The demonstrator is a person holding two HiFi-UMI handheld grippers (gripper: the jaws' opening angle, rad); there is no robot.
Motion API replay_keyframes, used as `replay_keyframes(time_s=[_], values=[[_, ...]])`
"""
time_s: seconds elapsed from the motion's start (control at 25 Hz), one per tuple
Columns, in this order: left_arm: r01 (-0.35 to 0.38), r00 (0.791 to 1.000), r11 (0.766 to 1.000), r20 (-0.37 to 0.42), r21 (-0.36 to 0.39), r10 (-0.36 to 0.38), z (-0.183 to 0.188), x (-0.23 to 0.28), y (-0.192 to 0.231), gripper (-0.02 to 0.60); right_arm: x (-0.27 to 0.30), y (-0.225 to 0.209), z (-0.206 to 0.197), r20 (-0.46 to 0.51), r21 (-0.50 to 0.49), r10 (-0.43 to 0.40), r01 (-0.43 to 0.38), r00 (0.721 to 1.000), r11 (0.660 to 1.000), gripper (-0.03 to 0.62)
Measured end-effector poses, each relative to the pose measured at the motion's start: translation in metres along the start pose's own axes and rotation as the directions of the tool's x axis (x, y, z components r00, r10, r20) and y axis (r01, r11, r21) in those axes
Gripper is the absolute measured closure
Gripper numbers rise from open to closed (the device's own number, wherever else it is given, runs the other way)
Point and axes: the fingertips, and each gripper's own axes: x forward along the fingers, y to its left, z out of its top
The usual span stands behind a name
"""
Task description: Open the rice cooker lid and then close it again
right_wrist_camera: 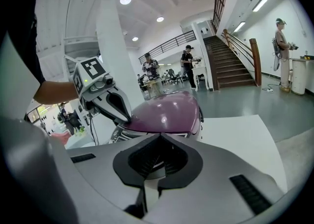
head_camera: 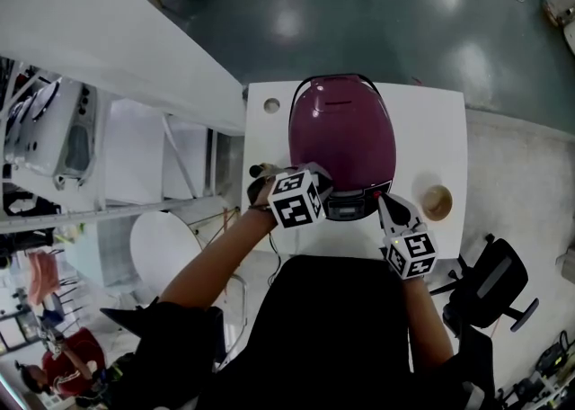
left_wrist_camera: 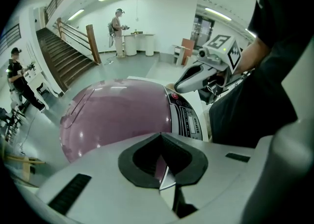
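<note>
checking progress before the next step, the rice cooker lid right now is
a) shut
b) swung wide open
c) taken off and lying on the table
a: the purple rice cooker lid lies fully down, its front edge flush against the control panel with no gap showing in the head view or either tool view.

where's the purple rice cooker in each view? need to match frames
Head view: the purple domed rice cooker sits upper centre, on the white table.
Left gripper view: it fills centre left, just beyond the jaws.
Right gripper view: centre, past the jaws.
Shared landmark: its grey front control panel, on the side facing the person.
</note>
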Motion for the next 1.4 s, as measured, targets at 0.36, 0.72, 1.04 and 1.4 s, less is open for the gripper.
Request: replay_keyframes(time_s=[0.36,0.72,1.04,1.4], values=[[-0.064,0.997,0.997,-0.045,0.05,0.066,0.0,0.003,-0.002,0.578,0.006,0.006,0.003,0.007,-0.004,0.008,-0.008,1.0,1.0,0.594],[-0.053,0.998,0.998,0.016,0.022,0.052,0.0,0.001,0.0,0.577,0.013,0.002,0.028,0.037,-0.039,0.015,-0.013,0.999,0.999,0.594],[-0.107,0.984,0.989,0.132,-0.104,0.121,-0.005,-0.011,0.006,0.577,-0.012,0.006,0.029,0.048,-0.055,-0.018,0.021,0.999,0.998,0.594],[-0.193,0.86,0.938,0.41,-0.289,0.304,0.0,-0.074,-0.037,0.577,-0.047,0.047,0.014,0.033,-0.101,-0.038,0.042,0.999,0.994,0.594]])
